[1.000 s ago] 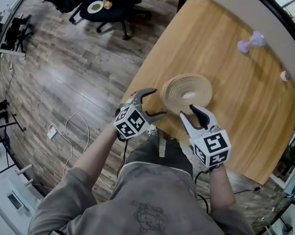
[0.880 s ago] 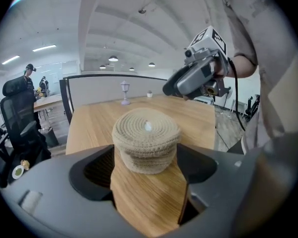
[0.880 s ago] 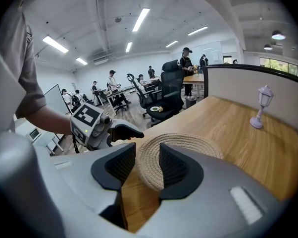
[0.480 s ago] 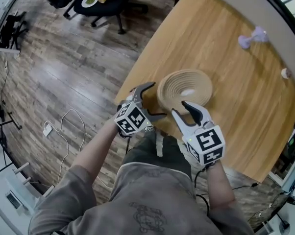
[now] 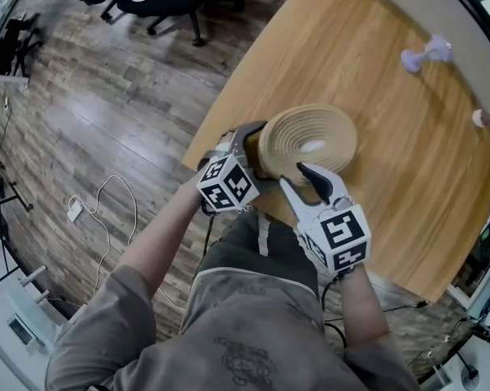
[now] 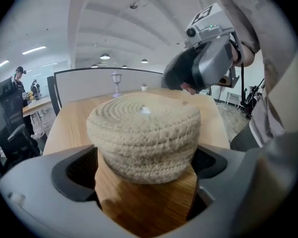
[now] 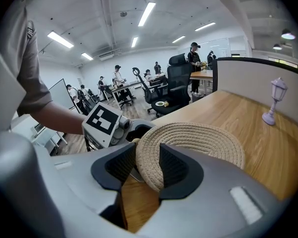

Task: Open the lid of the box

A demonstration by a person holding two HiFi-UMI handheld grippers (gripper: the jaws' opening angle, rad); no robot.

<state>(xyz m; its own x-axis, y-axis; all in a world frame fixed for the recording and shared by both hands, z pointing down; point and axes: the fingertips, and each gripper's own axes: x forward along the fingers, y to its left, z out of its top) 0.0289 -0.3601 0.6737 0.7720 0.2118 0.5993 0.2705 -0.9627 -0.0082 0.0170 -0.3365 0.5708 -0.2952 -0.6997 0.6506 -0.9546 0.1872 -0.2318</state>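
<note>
Head view — box [image 5: 310, 141] near worktop [image 5: 408, 137] edge, between my left tongs [image 5: 257, 155] and right tongs [image 5: 298, 179].

Left gripper view — left tongs wide apart, straddling box body, gripping nothing; placed to steady base, I judge.

Right gripper view — right tongs narrowed onto lid [image 7: 198, 138] rim, rim pinched between pads, ready for lifting.

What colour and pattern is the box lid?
The lid is pale beige rope coiled in concentric rings, white spot at centre; clearest in the head view.
</note>
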